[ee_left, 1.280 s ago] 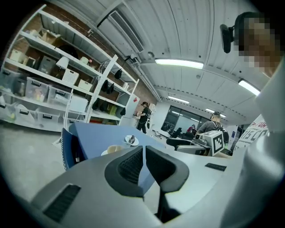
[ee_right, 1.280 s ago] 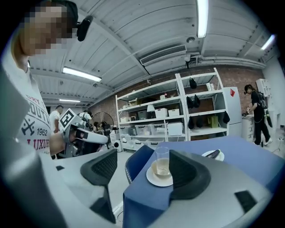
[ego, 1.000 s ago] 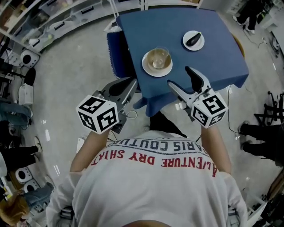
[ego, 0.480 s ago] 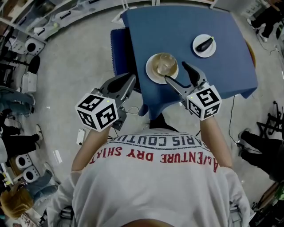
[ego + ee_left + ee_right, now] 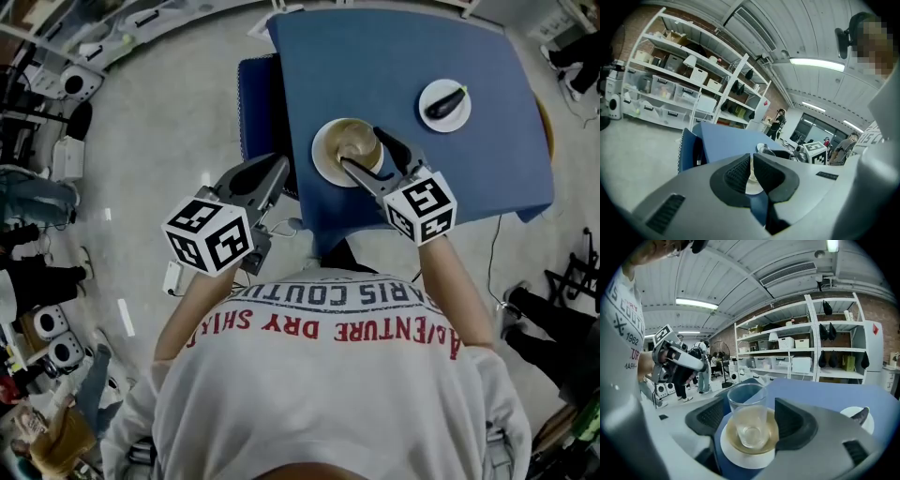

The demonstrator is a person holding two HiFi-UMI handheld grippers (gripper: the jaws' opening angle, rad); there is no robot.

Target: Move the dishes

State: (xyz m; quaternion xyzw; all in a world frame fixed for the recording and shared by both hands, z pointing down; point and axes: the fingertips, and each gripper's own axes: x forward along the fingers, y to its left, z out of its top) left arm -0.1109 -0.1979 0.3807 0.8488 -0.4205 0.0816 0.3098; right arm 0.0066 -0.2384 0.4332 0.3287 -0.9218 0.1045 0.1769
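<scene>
A clear empty glass (image 5: 747, 420) stands on a tan saucer with a white rim (image 5: 740, 460) near the front of the blue table (image 5: 403, 56). My right gripper (image 5: 751, 418) is open, one jaw on each side of the glass, with a gap showing on both sides. From above, the right gripper (image 5: 367, 152) reaches over the saucer (image 5: 328, 155). A small white plate (image 5: 444, 103) with a dark oblong item lies further back on the right. My left gripper (image 5: 272, 173) hangs off the table's left side, shut and empty, as the left gripper view (image 5: 751, 171) confirms.
A blue chair (image 5: 253, 103) stands against the table's left edge, close to my left gripper. Shelving with boxes (image 5: 679, 89) and people stand around the room. Cables and equipment lie on the floor at the left (image 5: 56, 159).
My right gripper has moved forward and left over the table until its jaws straddle the glass. The left gripper has hardly moved.
</scene>
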